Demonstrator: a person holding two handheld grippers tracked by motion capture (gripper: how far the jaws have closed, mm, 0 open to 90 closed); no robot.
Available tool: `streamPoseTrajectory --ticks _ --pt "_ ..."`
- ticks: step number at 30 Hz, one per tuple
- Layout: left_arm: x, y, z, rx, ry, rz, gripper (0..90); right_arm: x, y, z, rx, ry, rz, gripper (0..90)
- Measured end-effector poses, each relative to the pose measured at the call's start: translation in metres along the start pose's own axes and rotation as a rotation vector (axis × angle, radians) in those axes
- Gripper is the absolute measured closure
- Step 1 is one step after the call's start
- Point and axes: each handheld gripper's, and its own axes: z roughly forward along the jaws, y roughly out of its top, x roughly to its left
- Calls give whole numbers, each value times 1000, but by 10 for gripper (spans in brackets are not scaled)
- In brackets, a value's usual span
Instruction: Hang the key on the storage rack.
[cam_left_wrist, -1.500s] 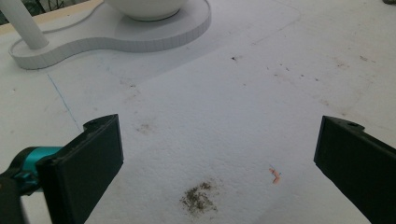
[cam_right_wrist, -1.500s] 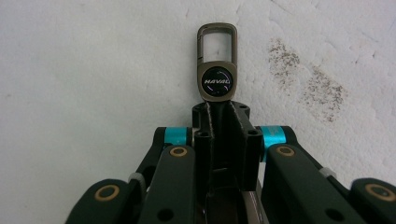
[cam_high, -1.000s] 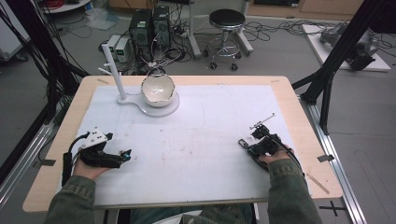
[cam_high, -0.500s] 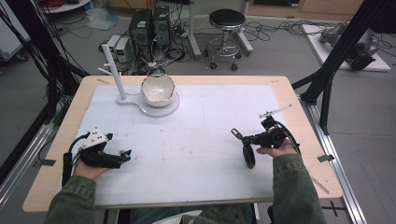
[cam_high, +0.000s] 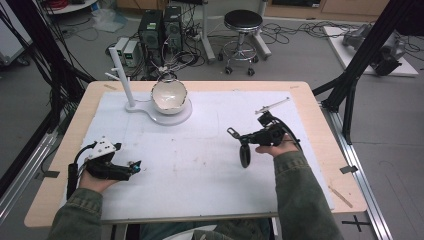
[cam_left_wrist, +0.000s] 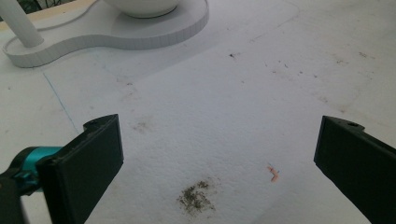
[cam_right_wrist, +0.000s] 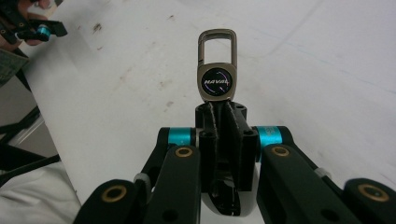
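Metal keychain (cam_right_wrist: 217, 70): you hold it by its lower end between the closed fingers of your right gripper (cam_right_wrist: 219, 116), so the clip loop stands free beyond the tips, ready to hook on something, I judge.
Right gripper: it is lifted over the right half of the worktop (cam_high: 310, 95) and turned toward the middle; a black strap hangs below it.
Left gripper (cam_high: 131, 167): it rests low at the near left, fingers (cam_left_wrist: 88, 163) wide open and holding nothing, probably kept aside to leave room.
White foam mat (cam_left_wrist: 243, 93): it covers the worktop, stained with dark crumbs near your left fingers.
White stand (cam_high: 167, 115): far left, it carries a bowl (cam_high: 169, 96) and an upright post (cam_high: 121, 75), well apart from the keychain; the post may be the hanging place.
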Motion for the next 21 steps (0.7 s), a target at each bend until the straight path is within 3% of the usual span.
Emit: streamPoseTrajectory --ticks 3,5,14,16,21 --pt "0 0 -1 1 1 2 18 5 9 12 3 7 -15 839" --pt "0 0 -1 -1 3 -2 18 11 25 23 -13 24 -32 839" --pt "1 0 -1 -7 -2 -5 18 38 72 40 -19 57 -101 839" --pt "1 0 -1 -8 -3 -3 18 40 77 42 -16 61 -104 839" --pt "0 0 -2 -11 -2 -5 18 43 96 68 2 53 -92 839"
